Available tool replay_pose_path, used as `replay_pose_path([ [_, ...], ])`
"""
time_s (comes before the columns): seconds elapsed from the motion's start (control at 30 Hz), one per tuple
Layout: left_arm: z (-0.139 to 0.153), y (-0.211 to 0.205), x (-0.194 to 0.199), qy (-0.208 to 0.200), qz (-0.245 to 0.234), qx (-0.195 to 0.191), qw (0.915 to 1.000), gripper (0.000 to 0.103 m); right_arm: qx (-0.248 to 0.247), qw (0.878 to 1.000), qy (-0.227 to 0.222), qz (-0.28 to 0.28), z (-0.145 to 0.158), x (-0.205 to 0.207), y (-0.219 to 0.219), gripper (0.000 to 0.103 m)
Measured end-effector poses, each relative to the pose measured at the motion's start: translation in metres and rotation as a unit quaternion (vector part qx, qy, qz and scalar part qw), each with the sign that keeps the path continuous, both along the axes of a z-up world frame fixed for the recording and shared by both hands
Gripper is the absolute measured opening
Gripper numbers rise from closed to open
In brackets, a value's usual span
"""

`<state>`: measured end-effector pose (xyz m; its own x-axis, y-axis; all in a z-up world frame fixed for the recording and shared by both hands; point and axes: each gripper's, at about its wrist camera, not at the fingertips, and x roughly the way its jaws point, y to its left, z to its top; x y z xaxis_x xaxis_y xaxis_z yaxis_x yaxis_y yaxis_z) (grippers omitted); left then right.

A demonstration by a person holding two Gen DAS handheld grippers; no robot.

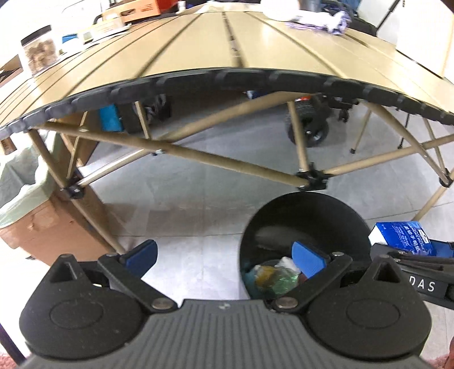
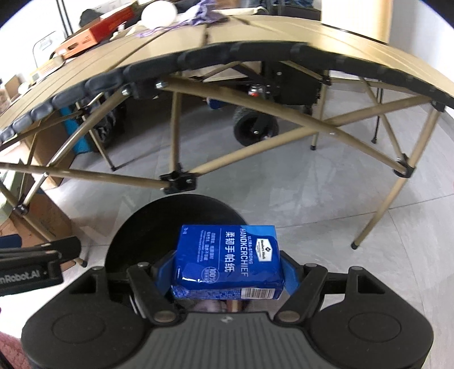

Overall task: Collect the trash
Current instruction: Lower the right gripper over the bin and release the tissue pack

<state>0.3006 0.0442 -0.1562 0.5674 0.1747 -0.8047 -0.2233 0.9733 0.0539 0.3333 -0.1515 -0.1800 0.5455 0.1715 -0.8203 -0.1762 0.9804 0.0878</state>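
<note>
Currently in your keeping, listed item by item.

Item one: handkerchief pack, blue, film-wrapped, block-shaped. It sits crosswise between the pads of your right gripper, which is clamped on its two short ends, jaws at a middling spread. The pack hangs over the near rim of the black bin that stands on the floor in front of the folding table. Judged light and soft: the glossy wrap looks slippery, and the film already puckers near the left pad, so the contents give under pressure. Your hold across the short ends seems sound; a firmer squeeze would only crush it.

Item two: bin contents, seen from the left wrist view: crumpled trash in green, yellow and white at the bottom.

Item three: your left gripper, jaws well apart, nothing between the blue pads; its right pad hangs over the bin mouth.

Item four: table top, bare along its near edge; a white and purple cloth lies towards the far edge, boxes and a clear jar at the far left corner. Whether any of these count as trash you cannot tell.
</note>
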Motion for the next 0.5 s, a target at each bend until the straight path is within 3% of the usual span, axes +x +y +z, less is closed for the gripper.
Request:
replay_pose_path([
  [0.23,0.003,0.025,-0.01,0.011,0.032,0.022,0.9992,0.103,-0.016,0.999,0.002,0.035,-0.011,0.002,0.035,0.072],
  [0.5,-0.003,0.052,-0.016,0.028,0.065,0.013,0.9974,0.103,-0.028,0.998,0.027,0.058,-0.033,0.008,0.066,0.072],
])
